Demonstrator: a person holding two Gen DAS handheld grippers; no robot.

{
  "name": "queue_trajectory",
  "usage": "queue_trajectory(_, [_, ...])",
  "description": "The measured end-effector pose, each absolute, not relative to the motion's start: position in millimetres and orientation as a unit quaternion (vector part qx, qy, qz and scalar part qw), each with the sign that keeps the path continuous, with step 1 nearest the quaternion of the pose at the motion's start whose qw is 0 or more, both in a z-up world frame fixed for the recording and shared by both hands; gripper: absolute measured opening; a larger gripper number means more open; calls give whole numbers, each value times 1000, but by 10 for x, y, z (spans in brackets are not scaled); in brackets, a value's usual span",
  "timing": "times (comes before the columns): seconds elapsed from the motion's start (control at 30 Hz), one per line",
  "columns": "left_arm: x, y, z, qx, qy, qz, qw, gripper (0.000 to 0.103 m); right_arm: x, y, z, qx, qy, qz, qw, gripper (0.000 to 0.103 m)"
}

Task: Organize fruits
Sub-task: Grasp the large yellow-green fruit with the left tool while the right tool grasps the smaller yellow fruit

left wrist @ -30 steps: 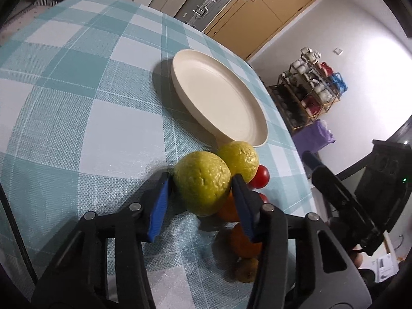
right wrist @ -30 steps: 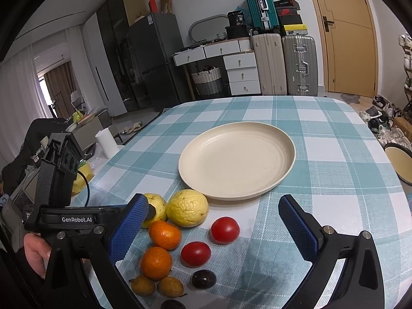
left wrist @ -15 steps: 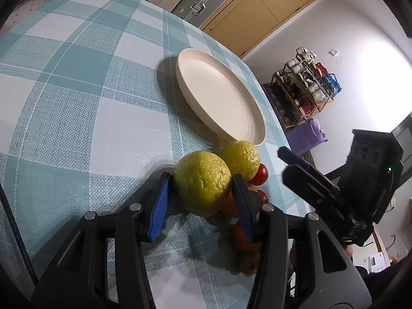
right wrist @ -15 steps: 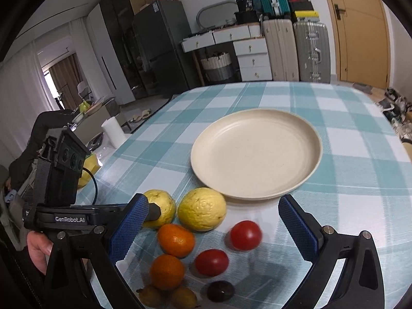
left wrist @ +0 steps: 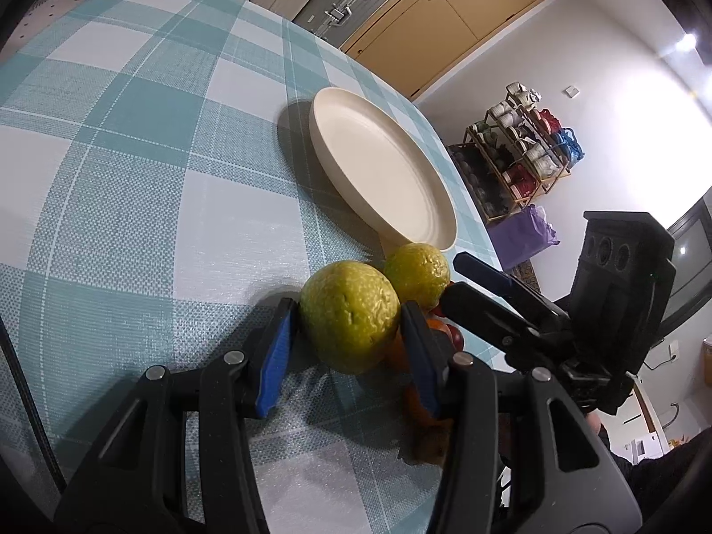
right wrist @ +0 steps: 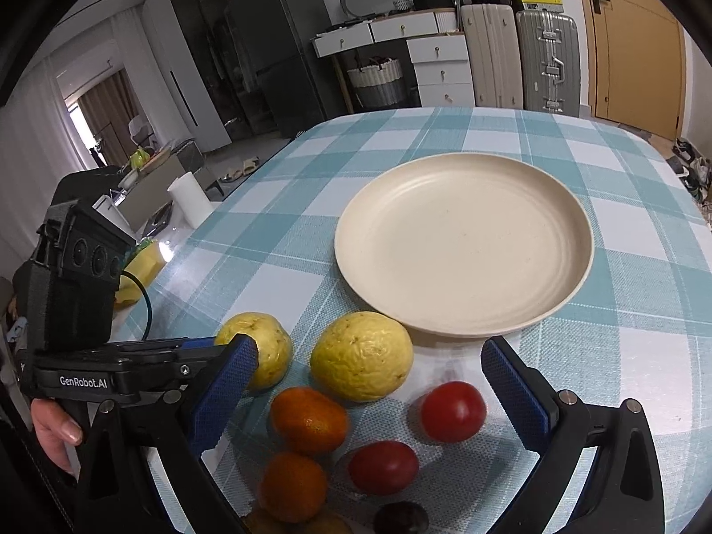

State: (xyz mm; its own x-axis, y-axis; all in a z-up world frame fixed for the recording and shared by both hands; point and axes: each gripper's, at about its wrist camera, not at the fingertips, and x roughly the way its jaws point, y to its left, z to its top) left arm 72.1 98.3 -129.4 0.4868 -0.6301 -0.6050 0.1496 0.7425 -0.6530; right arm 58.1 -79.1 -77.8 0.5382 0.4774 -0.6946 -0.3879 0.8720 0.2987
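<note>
While the left tool (left wrist: 347, 347) is pinching a yellow-green fruit (left wrist: 349, 315), seemingly barely off the surface (left wrist: 133, 178), the right tool (right wrist: 369, 382) is hovering spread over the pile. Next, I'd guess, it needs carrying to the bare plate (left wrist: 338, 178) mid-surface.

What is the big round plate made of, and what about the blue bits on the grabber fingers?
The plate looks like matte cream plastic or a fibre composite, not china: it has a dull, speckled surface with faint rings and no glassy shine. I can't be sure. The blue pads on the right gripper look like rubber, since they show a fine bumpy grid for grip.
</note>
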Motion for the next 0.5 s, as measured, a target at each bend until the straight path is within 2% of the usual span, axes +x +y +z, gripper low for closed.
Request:
queue_trajectory(0.37, [710,1042,-1289,-277,444,-244,817,45,605,-667,-804,37,422,246,872,103])
queue_trajectory(0.5, [697,1058,-1281,-278,442,-245,817,45,617,-650,-801,38,421,244,873,100])
